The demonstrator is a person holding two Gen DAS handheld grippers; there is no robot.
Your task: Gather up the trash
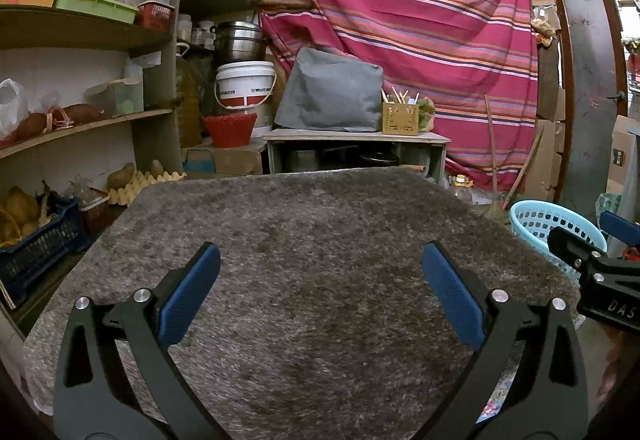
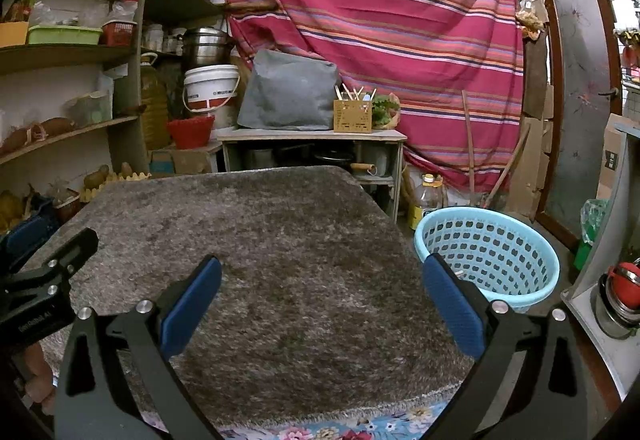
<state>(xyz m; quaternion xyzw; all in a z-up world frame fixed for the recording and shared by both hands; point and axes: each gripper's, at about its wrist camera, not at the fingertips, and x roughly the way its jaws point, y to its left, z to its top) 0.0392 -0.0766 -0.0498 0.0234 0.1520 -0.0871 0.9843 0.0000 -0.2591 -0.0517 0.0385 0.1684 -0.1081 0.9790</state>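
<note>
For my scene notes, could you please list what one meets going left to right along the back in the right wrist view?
Red basket → white bucket → grey cushion → wooden utensil box → oil bottle → blue laundry basket.

A shaggy rug covers the bench in the near middle. At its near edge a floral cloth shows from under the rug. To the right of the bench, lower down on the floor, stands a perforated laundry basket. Behind the basket, farther off, is an oil bottle. Shelves run along the left side, with an egg tray on the low shelf beside the bench's far left corner. Beyond the bench stands a small table; on it lie a cushion and, to its right, a utensil holder. Left of the table a lidded bucket stands behind a small basket. A striped curtain hangs behind everything, and a door is at the far right.
</note>
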